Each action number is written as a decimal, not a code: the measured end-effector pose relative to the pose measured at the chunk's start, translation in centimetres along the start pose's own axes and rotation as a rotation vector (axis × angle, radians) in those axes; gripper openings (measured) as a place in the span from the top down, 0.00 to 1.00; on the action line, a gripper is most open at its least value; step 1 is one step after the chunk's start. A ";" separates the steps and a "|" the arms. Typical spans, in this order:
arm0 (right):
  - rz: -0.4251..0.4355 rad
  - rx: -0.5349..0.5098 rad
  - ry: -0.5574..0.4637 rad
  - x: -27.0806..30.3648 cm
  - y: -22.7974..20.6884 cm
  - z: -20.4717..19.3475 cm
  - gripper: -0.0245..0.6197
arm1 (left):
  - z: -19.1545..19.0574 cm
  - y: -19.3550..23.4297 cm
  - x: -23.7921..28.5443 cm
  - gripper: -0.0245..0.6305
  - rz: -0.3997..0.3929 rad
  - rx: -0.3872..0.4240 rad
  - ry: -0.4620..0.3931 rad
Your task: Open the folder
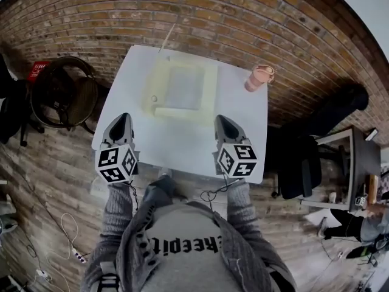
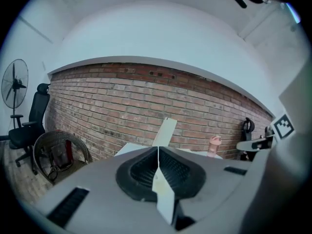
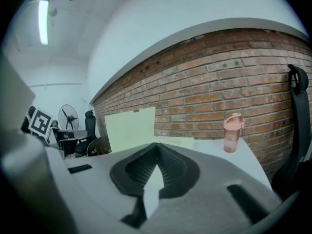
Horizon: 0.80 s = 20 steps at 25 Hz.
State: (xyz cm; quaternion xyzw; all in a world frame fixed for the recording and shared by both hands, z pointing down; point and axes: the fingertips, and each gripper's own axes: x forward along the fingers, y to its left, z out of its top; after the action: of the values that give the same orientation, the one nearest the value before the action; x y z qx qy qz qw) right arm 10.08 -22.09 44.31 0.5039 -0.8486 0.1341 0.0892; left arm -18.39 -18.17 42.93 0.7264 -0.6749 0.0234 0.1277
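The lifting step is in hand: left tongs and right tongs each clamp the pale cover of the folder lying mid-worktop; next, I judge, swing it over evenly, without buckling.

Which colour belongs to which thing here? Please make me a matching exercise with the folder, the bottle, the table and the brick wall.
Things:
1 folder
2 bottle
3 table
4 wall

Colours:
A white
B red-brown
C pale yellow
D pink

Pairs: 1-C; 2-D; 3-A; 4-B
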 end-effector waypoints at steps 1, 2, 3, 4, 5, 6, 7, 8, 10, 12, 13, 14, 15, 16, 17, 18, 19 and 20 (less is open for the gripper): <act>0.001 -0.007 -0.014 -0.4 0.1 0.4 0.95 | 0.3 -0.3 -0.3 0.94 -0.006 0.002 -0.011; 0.002 -0.015 -0.029 -0.9 0.3 0.8 0.95 | 0.7 -0.7 -0.6 0.94 -0.011 0.003 -0.022; 0.002 -0.023 -0.044 -1.3 0.4 1.1 0.95 | 1.0 -0.9 -0.9 0.94 -0.016 0.004 -0.033; 0.003 -0.032 -0.059 -1.7 0.5 1.5 0.95 | 1.3 -1.2 -1.2 0.94 -0.020 0.006 -0.043; 0.004 -0.040 -0.072 -2.2 0.6 1.8 0.95 | 1.5 -1.5 -1.6 0.94 -0.023 0.008 -0.051; 0.004 -0.046 -0.084 -2.6 0.6 2.1 0.95 | 1.8 -1.8 -1.9 0.94 -0.026 0.013 -0.059; 0.003 -0.051 -0.096 -3.1 0.7 2.3 0.95 | 2.0 -2.2 -2.2 0.94 -0.031 0.019 -0.066; 0.001 -0.056 -0.107 -3.6 0.7 2.6 0.95 | 2.2 -2.5 -2.5 0.94 -0.036 0.026 -0.074; -0.005 -0.063 -0.132 -4.4 0.7 3.2 0.95 | 2.7 -3.2 -3.0 0.94 -0.047 0.041 -0.090; -0.011 -0.070 -0.158 -5.3 0.7 3.8 0.95 | 3.1 -3.9 -3.5 0.94 -0.056 0.056 -0.106; -0.014 -0.074 -0.170 -5.7 0.7 4.0 0.95 | 3.3 -4.3 -3.7 0.94 -0.060 0.063 -0.114; -0.016 -0.077 -0.181 -6.2 0.6 4.3 0.95 | 3.5 -4.7 -4.0 0.94 -0.064 0.069 -0.121; -0.019 -0.080 -0.191 -6.6 0.5 4.5 0.95 | 3.6 -5.0 -4.2 0.94 -0.068 0.075 -0.128; -0.021 -0.084 -0.199 -7.1 0.5 4.7 0.95 | 3.8 -5.4 -4.4 0.94 -0.071 0.081 -0.135; -0.023 -0.087 -0.208 -7.5 0.4 4.9 0.95 | 4.0 -5.7 -4.7 0.94 -0.074 0.086 -0.143; -0.025 -0.090 -0.216 -7.9 0.4 5.1 0.95 | 4.2 -6.1 -4.9 0.94 -0.077 0.091 -0.150; -0.026 -0.095 -0.226 -8.3 0.4 5.4 0.95 | 4.3 -6.4 -5.1 0.94 -0.080 0.095 -0.156; -0.027 -0.100 -0.236 -8.6 0.4 5.6 0.95 | 4.5 -6.7 -5.2 0.94 -0.082 0.098 -0.162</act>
State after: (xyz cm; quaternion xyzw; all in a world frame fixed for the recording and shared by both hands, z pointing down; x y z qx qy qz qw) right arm 13.78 -16.54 36.47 0.5225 -0.8520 0.0304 0.0156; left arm -12.90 -13.69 36.45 0.7582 -0.6509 -0.0075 0.0377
